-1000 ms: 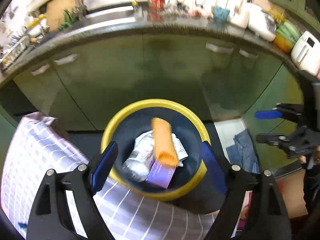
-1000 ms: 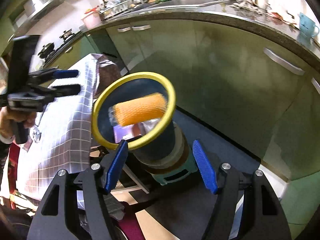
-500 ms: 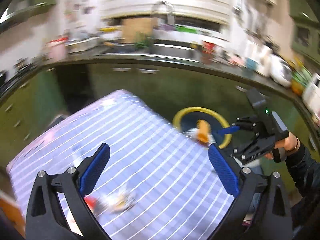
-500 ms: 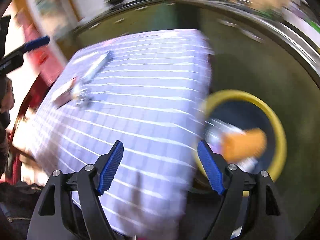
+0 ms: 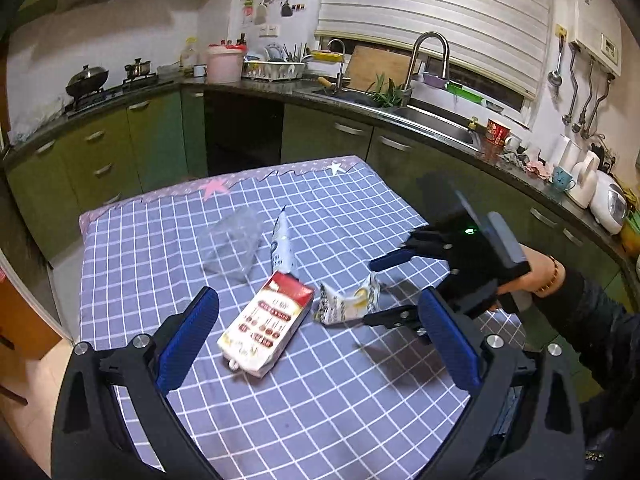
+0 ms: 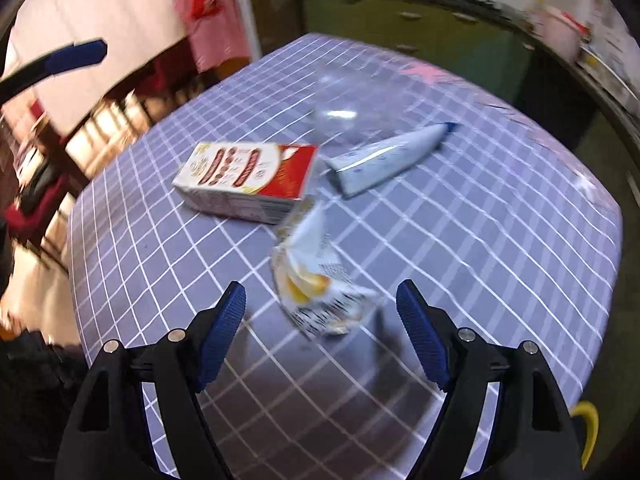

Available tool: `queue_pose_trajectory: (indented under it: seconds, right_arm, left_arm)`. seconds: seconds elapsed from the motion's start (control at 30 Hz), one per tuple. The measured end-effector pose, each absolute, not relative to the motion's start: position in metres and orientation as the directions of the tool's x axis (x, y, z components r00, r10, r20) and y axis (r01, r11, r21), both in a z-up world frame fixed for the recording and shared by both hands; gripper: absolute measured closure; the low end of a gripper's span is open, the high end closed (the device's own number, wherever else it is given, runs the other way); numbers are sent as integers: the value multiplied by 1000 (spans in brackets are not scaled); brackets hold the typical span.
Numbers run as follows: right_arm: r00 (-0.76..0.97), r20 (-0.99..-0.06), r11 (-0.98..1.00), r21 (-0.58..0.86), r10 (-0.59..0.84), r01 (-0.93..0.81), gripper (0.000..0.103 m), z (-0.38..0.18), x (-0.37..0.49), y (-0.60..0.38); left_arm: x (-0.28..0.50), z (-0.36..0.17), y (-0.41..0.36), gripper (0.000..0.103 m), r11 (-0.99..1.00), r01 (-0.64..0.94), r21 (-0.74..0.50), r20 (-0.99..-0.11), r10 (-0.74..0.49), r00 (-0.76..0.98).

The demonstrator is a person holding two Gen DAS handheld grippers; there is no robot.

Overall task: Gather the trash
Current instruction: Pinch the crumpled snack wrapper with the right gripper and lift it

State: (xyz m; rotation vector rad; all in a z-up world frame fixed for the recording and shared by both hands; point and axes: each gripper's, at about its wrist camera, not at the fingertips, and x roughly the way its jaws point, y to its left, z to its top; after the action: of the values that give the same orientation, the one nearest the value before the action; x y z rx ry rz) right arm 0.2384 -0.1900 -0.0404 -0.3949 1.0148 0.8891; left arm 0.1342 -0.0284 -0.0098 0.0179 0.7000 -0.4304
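- The bench (image 5: 344, 396) is covered by a blue-and-white checked cloth, and four pieces of trash lie together near its middle.
- The red and white carton (image 5: 267, 326) lies flat on the cloth; it serves as the landmark for everything below.
- A crumpled white and yellow wrapper (image 5: 347, 300) lies just beside the carton's red end, on the side toward the right gripper; from the right wrist view (image 6: 316, 284) it sits directly ahead of that gripper.
- A white and blue pouch (image 5: 282, 246) stands tilted just beyond the carton's red end, close to touching it; whether they touch cannot be told.
- A clear plastic container (image 5: 234, 246) rests beyond the carton, beside the pouch on the side away from the wrapper.
- The right gripper (image 5: 382, 290) reaches in toward the wrapper, on the far side of it from the carton; its fingers (image 6: 224, 334) are spread wide on either side of the wrapper's near end and grasp nothing.
- The left gripper (image 5: 316, 344) hangs above the bench with the carton between its blue fingers (image 5: 188, 338), which are released, well apart and holding nothing.
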Motion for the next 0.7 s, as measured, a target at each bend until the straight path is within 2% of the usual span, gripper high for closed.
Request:
queue_pose_trajectory:
  seconds: [0.13, 0.17, 0.23, 0.5, 0.7]
  right_arm:
    - [208, -882, 596, 99, 423, -797, 28, -54, 247, -174]
    - [205, -884, 600, 102, 420, -793, 31, -56, 249, -174]
    - [198, -887, 613, 113, 416, -782, 48, -60, 252, -174]
    - [202, -878, 645, 147, 435, -750, 56, -55, 248, -187]
    - [248, -841, 682, 181, 481, -708, 57, -29, 235, -227]
  left_arm:
    - [135, -17, -22, 8, 910, 386, -152, -628, -390, 673]
    - [135, -18, -22, 8, 909, 386, -156, -629, -393, 671]
    - [134, -21, -22, 8, 908, 386, -160, -632, -395, 667]
    - [132, -25, -22, 8, 906, 389, -166, -636, -400, 660]
    - [131, -23, -30, 8, 900, 408, -155, -638, -406, 654]
